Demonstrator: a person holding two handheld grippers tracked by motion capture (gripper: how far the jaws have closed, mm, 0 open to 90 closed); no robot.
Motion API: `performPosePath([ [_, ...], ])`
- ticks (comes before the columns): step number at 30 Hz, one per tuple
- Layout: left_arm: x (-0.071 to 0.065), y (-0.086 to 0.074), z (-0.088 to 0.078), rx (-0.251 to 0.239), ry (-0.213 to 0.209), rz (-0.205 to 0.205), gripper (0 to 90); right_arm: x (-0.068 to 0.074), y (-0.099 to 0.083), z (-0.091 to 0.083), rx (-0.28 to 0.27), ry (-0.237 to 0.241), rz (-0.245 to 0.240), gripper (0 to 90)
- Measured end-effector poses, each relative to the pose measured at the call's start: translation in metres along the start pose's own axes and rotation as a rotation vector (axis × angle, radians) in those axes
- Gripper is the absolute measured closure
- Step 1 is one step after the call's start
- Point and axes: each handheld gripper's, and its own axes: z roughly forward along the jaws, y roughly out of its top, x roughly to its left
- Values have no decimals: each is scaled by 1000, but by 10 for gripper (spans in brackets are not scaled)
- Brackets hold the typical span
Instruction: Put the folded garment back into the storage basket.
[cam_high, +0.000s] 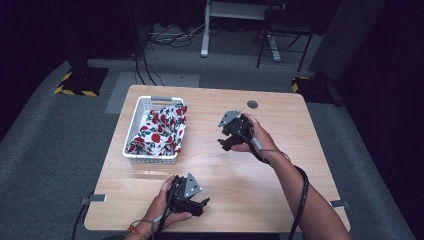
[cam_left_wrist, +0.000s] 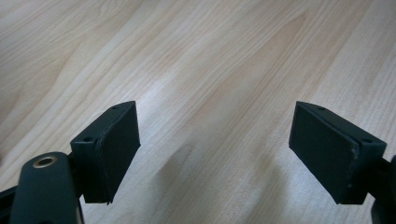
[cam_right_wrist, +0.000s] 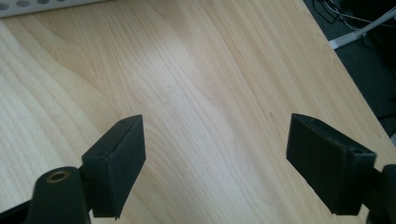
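Both our grippers, left (cam_high: 202, 204) & right (cam_high: 224, 142), hung empty w/ jaws wide; floral cloth (cam_high: 162, 130) probably lay wholly in basket (cam_high: 131, 124), so approach low.

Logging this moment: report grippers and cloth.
Left gripper open, empty. Right gripper open, empty. Floral cloth in white basket, untouched. Nothing between.
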Motion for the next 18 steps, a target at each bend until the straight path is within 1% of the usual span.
performPosePath([
  [3, -2, -1, 3, 10, -8, 2, 161, 1, -12, -4, 0, -1, 10, 198],
  [8, -2, -3, 6, 27, -15, 4, 161, 4, -32, -10, 4, -3, 13, 193],
  [12, -2, -4, 8, 34, -8, -3, 162, 4, -51, -14, 4, 4, 36, 193],
  [15, -1, -4, 9, 43, -11, -3, 162, 6, -66, -17, 10, -9, 43, 191],
  [18, -1, -5, 10, 42, -16, -9, 162, 8, -82, -21, 9, -14, 62, 191],
])
